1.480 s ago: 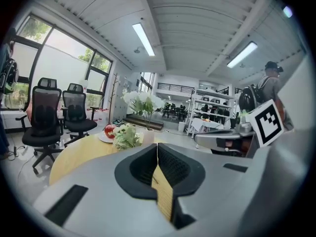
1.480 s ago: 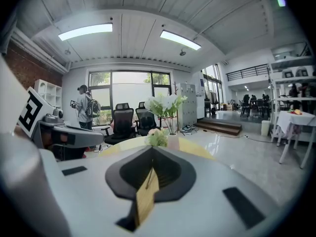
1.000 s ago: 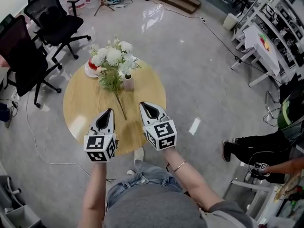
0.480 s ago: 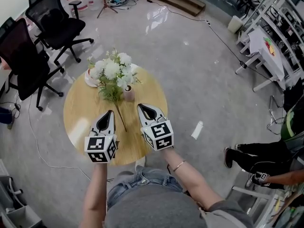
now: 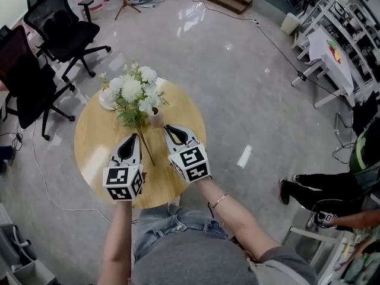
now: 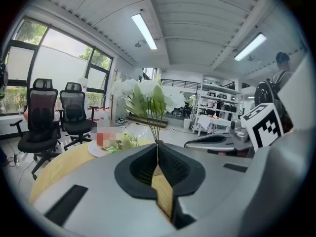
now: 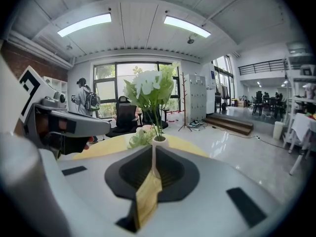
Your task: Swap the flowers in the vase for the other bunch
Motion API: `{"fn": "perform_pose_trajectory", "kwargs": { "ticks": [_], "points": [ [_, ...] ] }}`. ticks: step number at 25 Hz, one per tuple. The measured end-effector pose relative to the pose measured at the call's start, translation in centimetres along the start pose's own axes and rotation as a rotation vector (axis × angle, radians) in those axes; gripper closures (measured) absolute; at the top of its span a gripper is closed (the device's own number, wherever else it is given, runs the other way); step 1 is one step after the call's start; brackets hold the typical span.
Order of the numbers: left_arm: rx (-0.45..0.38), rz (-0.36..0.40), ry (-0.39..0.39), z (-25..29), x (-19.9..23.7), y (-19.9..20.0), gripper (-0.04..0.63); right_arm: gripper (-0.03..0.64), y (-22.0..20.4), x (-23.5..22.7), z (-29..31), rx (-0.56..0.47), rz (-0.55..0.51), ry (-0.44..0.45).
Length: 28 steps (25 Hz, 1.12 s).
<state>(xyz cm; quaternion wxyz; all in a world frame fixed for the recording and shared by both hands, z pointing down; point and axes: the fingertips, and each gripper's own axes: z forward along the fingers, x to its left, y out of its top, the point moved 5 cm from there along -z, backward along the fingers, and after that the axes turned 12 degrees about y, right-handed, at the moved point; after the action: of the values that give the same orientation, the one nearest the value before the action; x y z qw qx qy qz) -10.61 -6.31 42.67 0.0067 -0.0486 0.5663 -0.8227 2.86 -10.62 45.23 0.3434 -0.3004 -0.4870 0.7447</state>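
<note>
A small pale vase [image 5: 156,117] stands on the round wooden table [image 5: 95,141] with white flowers [image 5: 133,89] on green stems rising from it. In the right gripper view the vase [image 7: 158,141] is straight ahead, close beyond the jaw tips. A second bunch lies flat beside it, its long stem [image 5: 146,148] running toward me between the two grippers. My left gripper [image 5: 132,138] hovers left of that stem, shut and empty. My right gripper [image 5: 169,127] is just short of the vase, also shut and empty. Only the stems [image 6: 157,128] show above the left jaws.
A white plate [image 5: 107,101] with something red sits at the table's far left edge. Two black office chairs [image 5: 56,25] stand on the grey floor beyond the table. A seated person's legs [image 5: 320,186] are at the right.
Both grippers have moved forward over the table toward the vase. The right gripper's tip now sits next to the vase. The flowers and vase have stayed put.
</note>
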Motion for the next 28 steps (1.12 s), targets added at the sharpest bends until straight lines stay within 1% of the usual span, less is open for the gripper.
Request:
{"fn": "perform_pose_trajectory", "kwargs": {
  "ticks": [2, 3, 8, 11, 13, 17, 22, 24, 26, 28],
  "points": [
    [0.001, 0.0, -0.007, 0.3, 0.2, 0.3, 0.575, 0.592, 0.1, 0.1, 0.4, 0.004, -0.009, -0.003],
    [0.002, -0.001, -0.012, 0.5, 0.3, 0.4, 0.577, 0.573, 0.2, 0.1, 0.6, 0.007, -0.014, -0.005],
    [0.011, 0.005, -0.041, 1.5, 0.5, 0.9, 0.576, 0.467, 0.1, 0.1, 1.6, 0.038, -0.024, -0.008],
    [0.02, 0.016, -0.08, 2.3, 0.8, 1.0, 0.575, 0.378, -0.1, 0.1, 2.7, 0.071, -0.026, -0.027],
    [0.031, 0.02, -0.103, 3.0, 1.1, 1.0, 0.575, 0.351, 0.0, -0.1, 3.7, 0.086, -0.034, -0.047],
    [0.049, 0.011, -0.139, 4.6, 1.7, 1.4, 0.574, 0.324, 0.0, -0.7, 5.5, 0.1, -0.018, -0.063],
    [0.09, 0.014, -0.169, 6.6, 2.1, 1.1, 0.568, 0.321, -0.4, -1.2, 7.0, 0.135, -0.015, -0.117],
    [0.109, -0.001, -0.189, 7.4, 2.1, 1.0, 0.507, 0.316, -0.6, -1.4, 7.5, 0.137, -0.01, -0.129],
    [0.119, -0.027, -0.217, 8.2, 2.0, 0.9, 0.486, 0.314, -0.7, -1.5, 8.0, 0.134, -0.003, -0.138],
    [0.124, -0.044, -0.242, 9.0, 1.8, 1.0, 0.48, 0.314, -0.7, -1.6, 8.4, 0.137, -0.007, -0.152]
  ]
}}
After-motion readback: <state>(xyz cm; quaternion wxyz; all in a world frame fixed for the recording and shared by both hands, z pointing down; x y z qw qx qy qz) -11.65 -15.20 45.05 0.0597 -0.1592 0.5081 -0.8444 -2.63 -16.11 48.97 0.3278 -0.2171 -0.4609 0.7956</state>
